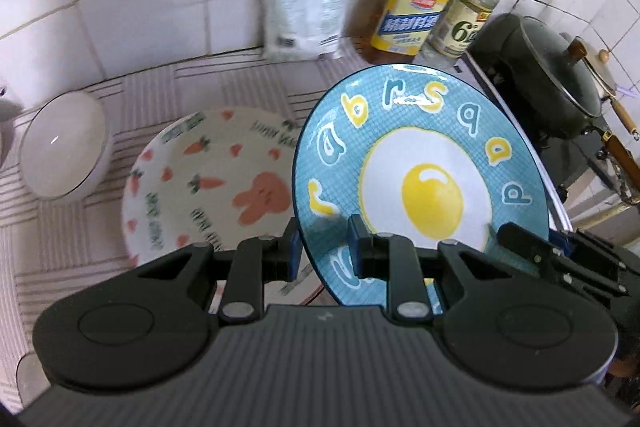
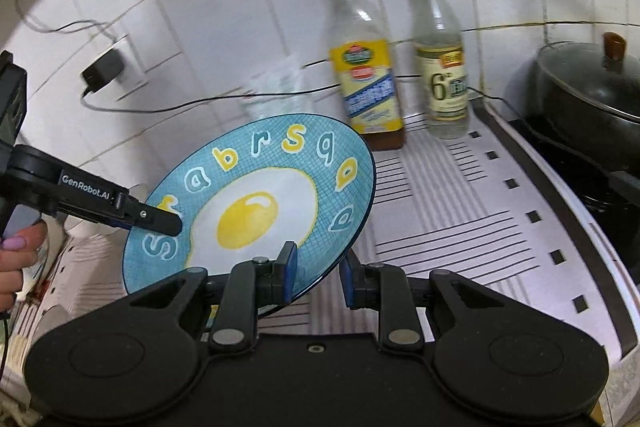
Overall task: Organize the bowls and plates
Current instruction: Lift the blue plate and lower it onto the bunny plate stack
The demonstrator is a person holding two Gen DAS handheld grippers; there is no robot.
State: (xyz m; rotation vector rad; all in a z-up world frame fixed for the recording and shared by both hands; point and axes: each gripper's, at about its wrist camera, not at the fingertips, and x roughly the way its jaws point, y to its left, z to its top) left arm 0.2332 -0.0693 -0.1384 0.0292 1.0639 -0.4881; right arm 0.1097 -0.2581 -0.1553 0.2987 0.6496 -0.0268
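**Both tongs on the blue egg plate, plate off the desk**

We have the blue plate (image 1: pixel 420 163) held tilted in the air above the desk (image 1: pixel 52 227), fried-egg picture facing the cameras. Left tongs (image 1: pixel 326 251) are clamped on its near rim, one finger (image 1: pixel 358 247) on the face, the other behind. Right tongs (image 2: pixel 316 271) are clamped on the rim too, pinching it from the other side; in the left view they show at the plate's right edge. A hand (image 2: pixel 16 259) holds the left tool's grip.

Below on the desk: carrot-and-rabbit plate (image 1: pixel 208 179) lying flat, white bowl (image 1: pixel 64 147) just beside it on the left, apart. Two bottles (image 2: pixel 364 67) stand at the tiled wall, black lidded pot (image 2: pixel 584 95) on the stove to the right.
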